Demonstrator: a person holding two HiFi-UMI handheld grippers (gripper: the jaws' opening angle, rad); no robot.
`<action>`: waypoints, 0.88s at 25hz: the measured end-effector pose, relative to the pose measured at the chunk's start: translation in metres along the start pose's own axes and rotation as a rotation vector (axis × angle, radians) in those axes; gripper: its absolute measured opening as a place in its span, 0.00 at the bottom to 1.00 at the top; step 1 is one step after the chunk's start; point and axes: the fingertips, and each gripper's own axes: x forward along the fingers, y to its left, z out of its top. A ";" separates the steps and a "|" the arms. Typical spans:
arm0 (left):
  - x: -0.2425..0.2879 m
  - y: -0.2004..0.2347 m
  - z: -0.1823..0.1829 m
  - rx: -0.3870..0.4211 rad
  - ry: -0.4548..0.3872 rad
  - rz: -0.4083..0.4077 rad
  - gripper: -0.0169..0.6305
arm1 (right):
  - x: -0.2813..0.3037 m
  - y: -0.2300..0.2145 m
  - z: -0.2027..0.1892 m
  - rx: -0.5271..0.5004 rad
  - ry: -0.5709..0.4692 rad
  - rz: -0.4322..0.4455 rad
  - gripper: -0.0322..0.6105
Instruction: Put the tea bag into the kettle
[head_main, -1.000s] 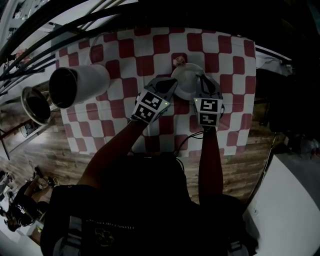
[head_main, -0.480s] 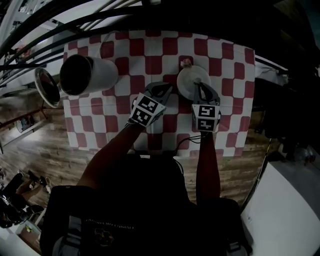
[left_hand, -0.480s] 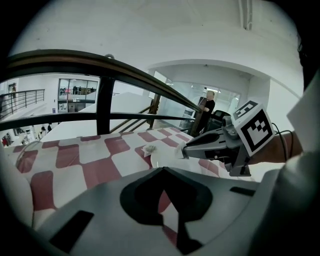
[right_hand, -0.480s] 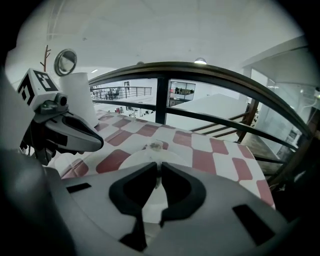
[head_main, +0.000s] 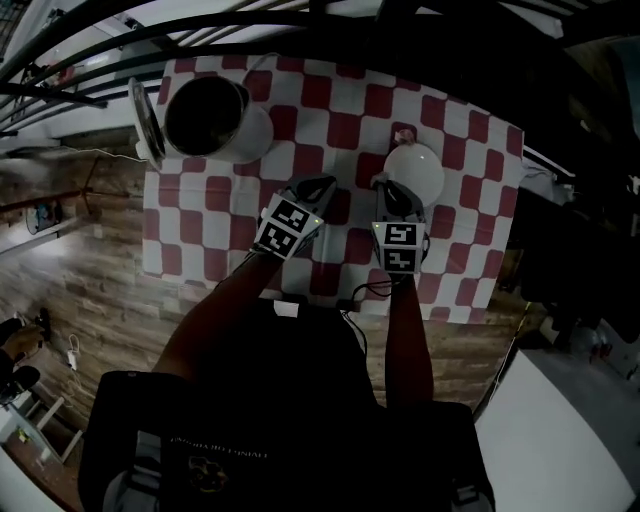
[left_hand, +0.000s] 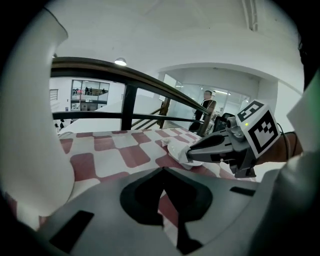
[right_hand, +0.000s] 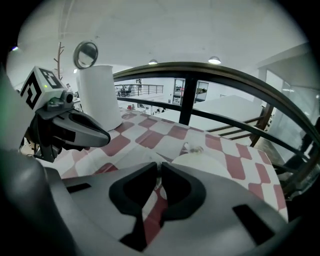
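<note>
Red-checked cloth (head_main: 340, 110), and we've got the left gripper (left_hand: 162, 171) pinched together, right gripper (right_hand: 160, 166) a slit apart beside the plate (right_hand: 212, 161), kettle (head_main: 215, 115) far left.

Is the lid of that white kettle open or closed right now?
Open. The kettle shows its dark mouth from above, and its round lid stands flipped up.

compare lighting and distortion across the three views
Head view: underexposed, the person's torso nearly black, only the red-and-white checked tablecloth reads clearly. Left gripper view: bright, the tall white kettle a washed-out close blur. Right gripper view: bright, fisheye bows the dark railing into an arc.
</note>
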 end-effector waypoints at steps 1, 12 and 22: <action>-0.008 0.004 -0.004 -0.007 -0.002 0.011 0.03 | 0.001 0.008 0.003 -0.010 -0.002 0.008 0.11; -0.101 0.063 -0.056 -0.112 -0.007 0.164 0.03 | 0.021 0.119 0.029 -0.138 0.005 0.156 0.11; -0.180 0.108 -0.092 -0.204 -0.056 0.293 0.03 | 0.041 0.212 0.054 -0.255 -0.004 0.271 0.11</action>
